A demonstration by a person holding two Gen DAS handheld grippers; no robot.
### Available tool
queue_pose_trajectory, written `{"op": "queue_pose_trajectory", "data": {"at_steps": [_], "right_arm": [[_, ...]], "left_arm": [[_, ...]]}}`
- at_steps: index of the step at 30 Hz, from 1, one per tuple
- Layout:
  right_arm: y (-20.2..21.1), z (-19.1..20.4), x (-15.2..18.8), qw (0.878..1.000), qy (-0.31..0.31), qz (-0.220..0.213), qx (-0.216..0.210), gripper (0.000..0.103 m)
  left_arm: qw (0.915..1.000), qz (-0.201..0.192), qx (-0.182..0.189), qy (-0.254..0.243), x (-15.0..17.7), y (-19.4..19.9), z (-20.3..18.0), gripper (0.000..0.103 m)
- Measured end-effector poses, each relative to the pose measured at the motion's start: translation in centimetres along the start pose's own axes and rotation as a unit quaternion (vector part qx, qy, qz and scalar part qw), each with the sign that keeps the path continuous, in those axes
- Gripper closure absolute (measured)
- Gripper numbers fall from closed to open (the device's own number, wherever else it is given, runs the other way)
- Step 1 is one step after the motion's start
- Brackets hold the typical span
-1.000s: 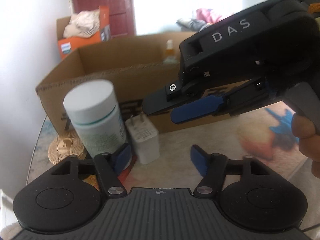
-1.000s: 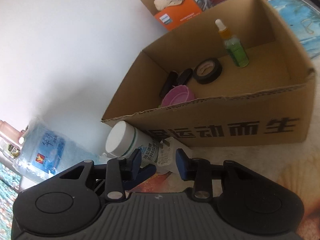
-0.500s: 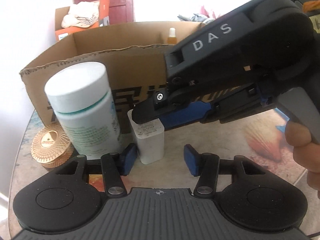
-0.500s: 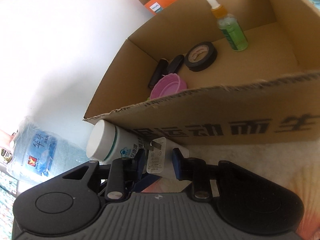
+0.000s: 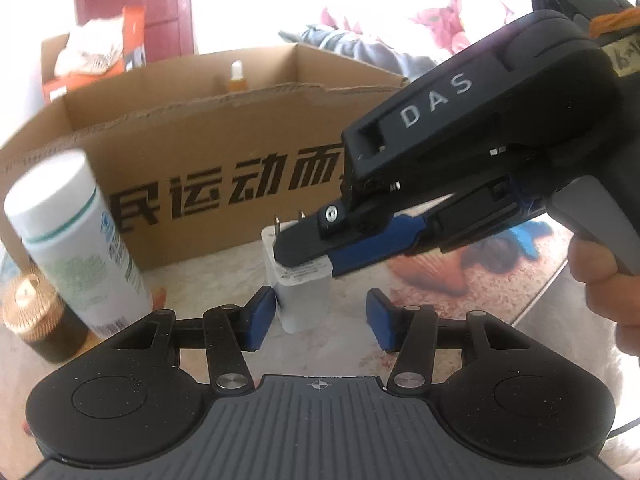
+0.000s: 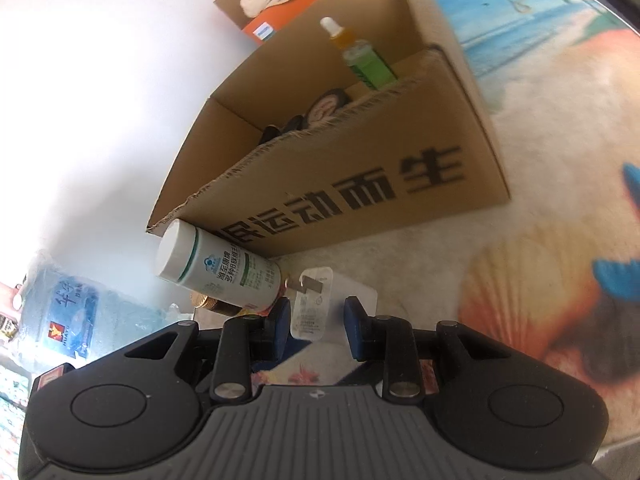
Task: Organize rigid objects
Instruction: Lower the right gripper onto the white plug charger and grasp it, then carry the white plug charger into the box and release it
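Charger (image 6: 320, 304) btwn right gripper (image 6: 316, 326) jaws, upright

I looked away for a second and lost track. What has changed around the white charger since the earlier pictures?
The right gripper came in from the side and closed its jaws around the white charger, and now grips it near the prongs. The left gripper narrowed its jaws, now astride the charger's base, one pad beside it, not clamping. The white bottle, gold-lidded jar and cardboard box stayed put.
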State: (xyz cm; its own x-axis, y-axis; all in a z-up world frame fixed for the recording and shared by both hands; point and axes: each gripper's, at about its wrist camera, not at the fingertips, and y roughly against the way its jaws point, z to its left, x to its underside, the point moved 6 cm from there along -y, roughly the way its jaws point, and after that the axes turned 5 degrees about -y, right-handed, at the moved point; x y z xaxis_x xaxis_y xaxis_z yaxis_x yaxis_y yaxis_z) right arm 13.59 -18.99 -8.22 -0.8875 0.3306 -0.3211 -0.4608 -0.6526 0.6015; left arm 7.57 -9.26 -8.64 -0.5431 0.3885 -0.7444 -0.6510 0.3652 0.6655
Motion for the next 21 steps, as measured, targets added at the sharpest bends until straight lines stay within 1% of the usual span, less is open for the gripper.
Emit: {"op": "queue_pose_trajectory", "data": {"at_steps": [2,5,9,12,13,16,21], "right_arm": [[0.1,-0.2,0.1,1.000,-0.001,-0.004,0.004,0.072],[0.1,-0.3,-0.1,1.000,0.001,-0.009,0.008,0.071],[0.1,-0.2,-0.5,1.000,0.007,-0.016,0.017,0.071],[-0.1,-0.5,-0.7,1.000,0.002,-0.017,0.016,0.070],[-0.2,-0.6,-0.7,1.000,0.000,-0.017,0.012,0.070],[-0.4,-0.7,-0.7,1.000,-0.003,-0.018,0.007,0.071],[0.4,-0.1,-0.2,1.000,0.008,-0.024,0.009,0.071]], "left_arm": [[0.9999,0.002,-0.007,-0.011,-0.1,-0.2,-0.2,0.053],[0.9998,0.005,-0.013,-0.013,-0.2,-0.5,-0.2,0.053],[0.9997,0.005,-0.021,-0.014,-0.6,-0.8,-0.2,0.057],[0.9994,0.006,-0.033,-0.012,-0.5,-0.9,-0.2,0.066],[0.9991,0.006,-0.039,-0.012,-0.4,-1.1,0.0,0.072],[0.9993,0.009,-0.036,0.000,-0.6,-1.3,0.7,0.076],[0.9992,0.003,-0.039,0.001,-1.1,-0.9,0.5,0.077]]}}
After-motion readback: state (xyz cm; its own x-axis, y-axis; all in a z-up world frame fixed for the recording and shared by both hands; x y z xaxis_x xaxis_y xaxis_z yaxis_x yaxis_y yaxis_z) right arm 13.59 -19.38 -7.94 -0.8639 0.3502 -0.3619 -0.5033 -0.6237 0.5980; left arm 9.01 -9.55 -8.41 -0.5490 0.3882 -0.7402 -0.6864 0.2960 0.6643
